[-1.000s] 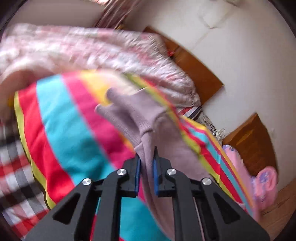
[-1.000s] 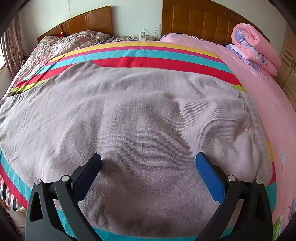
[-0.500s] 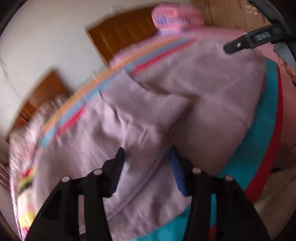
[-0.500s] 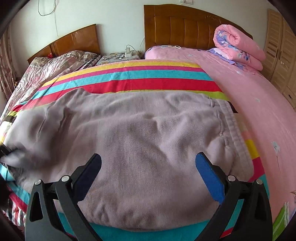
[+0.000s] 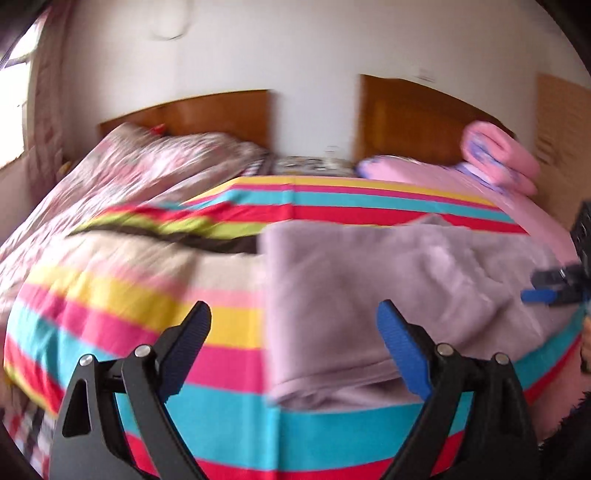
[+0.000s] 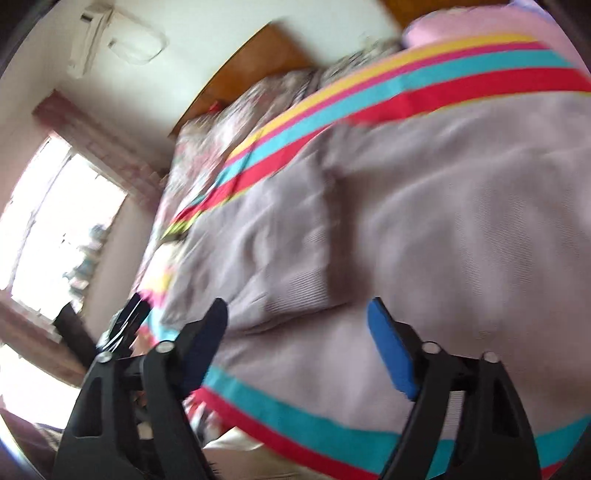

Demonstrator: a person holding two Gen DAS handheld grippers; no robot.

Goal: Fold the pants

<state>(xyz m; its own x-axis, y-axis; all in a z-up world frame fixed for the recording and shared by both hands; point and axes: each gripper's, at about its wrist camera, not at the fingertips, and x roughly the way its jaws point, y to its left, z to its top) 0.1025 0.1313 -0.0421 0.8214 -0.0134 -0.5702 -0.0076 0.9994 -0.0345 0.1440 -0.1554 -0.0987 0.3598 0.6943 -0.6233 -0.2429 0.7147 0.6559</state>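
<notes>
Ahead of the left tool, a white wall [image 5: 295, 48] rises behind two wooden headboards, one headboard [image 5: 207, 110] to the left and a taller headboard [image 5: 417, 114] to the right, with a cluttered nightstand [image 5: 314, 164] in the gap between them. The bed below carries a bright striped blanket [image 5: 140, 302], a floral quilt [image 5: 155, 162] far left and a rolled pink quilt [image 5: 498, 155] far right. Left of the right tool, a window [image 6: 55, 221] glares with daylight, and an air conditioner [image 6: 90, 35] sits high on the wall.
</notes>
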